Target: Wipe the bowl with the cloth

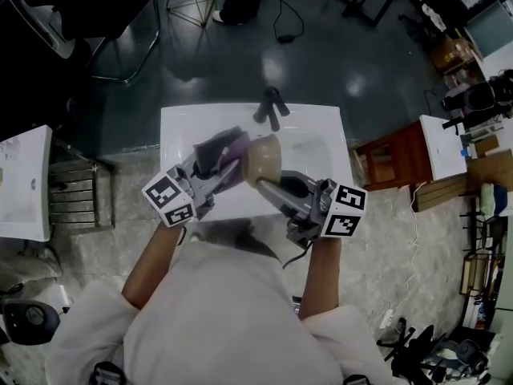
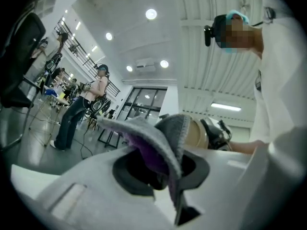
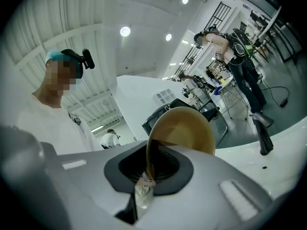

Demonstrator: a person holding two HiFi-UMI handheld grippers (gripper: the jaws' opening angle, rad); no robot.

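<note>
Over the white basin (image 1: 321, 147) I hold a tan bowl (image 1: 263, 160) tilted on its side. My right gripper (image 1: 270, 185) is shut on the bowl's rim; in the right gripper view the bowl (image 3: 187, 128) stands edge-on between the jaws of the right gripper (image 3: 147, 172). My left gripper (image 1: 227, 169) is shut on a grey cloth with a purple side (image 1: 230, 152). The cloth lies against the bowl's left side. In the left gripper view the cloth (image 2: 160, 135) drapes out of the left gripper (image 2: 163, 174) and hides most of the bowl (image 2: 195, 132).
A black faucet (image 1: 271, 107) stands at the basin's far edge. A wooden cabinet (image 1: 394, 160) is to the right, a metal rack (image 1: 76, 192) and a white table (image 1: 24, 184) to the left. A black chair (image 1: 96, 10) stands beyond. People stand in the background (image 2: 79, 111).
</note>
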